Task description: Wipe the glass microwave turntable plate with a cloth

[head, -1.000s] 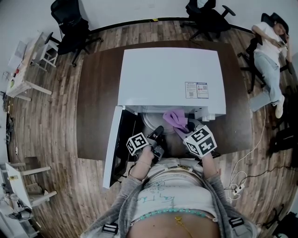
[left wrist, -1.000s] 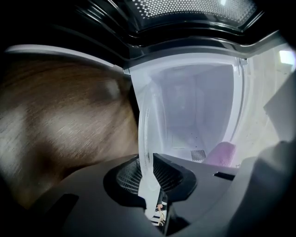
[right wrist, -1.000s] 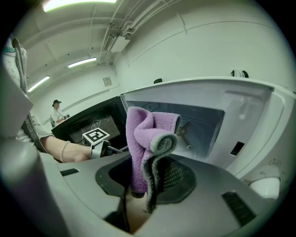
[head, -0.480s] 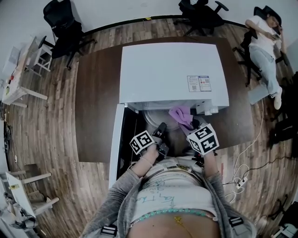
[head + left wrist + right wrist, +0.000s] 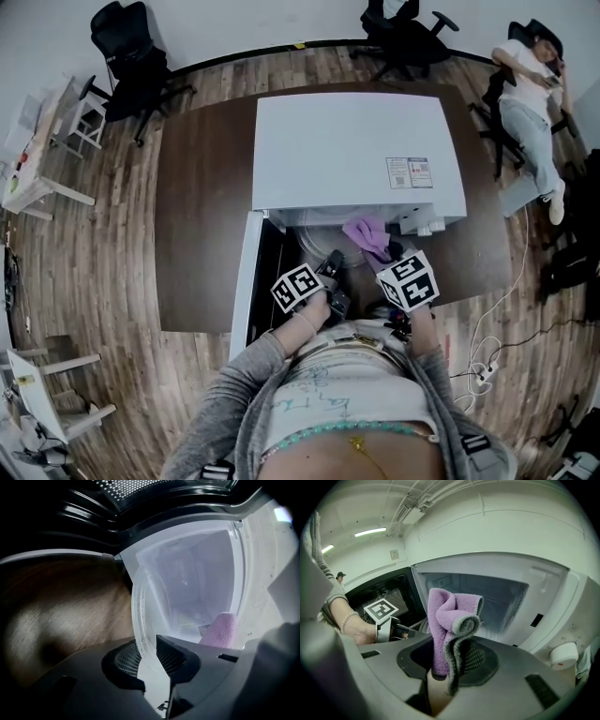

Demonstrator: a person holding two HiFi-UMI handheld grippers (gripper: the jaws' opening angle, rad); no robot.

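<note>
Both tongs are loaded. The left gripper has the rim of the glass turntable plate between its jaws, one pad on each face of the glass. These jaws have just been opening a little, but they are only narrowly apart and the plate stands on edge in them, tilted. The right gripper is clamped on a purple cloth with a grey edge, which rises from the jaws in a folded bunch.

From the left gripper view the cloth shows pink through the glass near the plate's lower edge; whether it touches cannot be told. Just beyond is the open cavity of the white microwave, its door swung out to the left. The microwave sits on a dark brown table. Farther off, on the wooden floor, stand black office chairs, and a person reclines at the far right.
</note>
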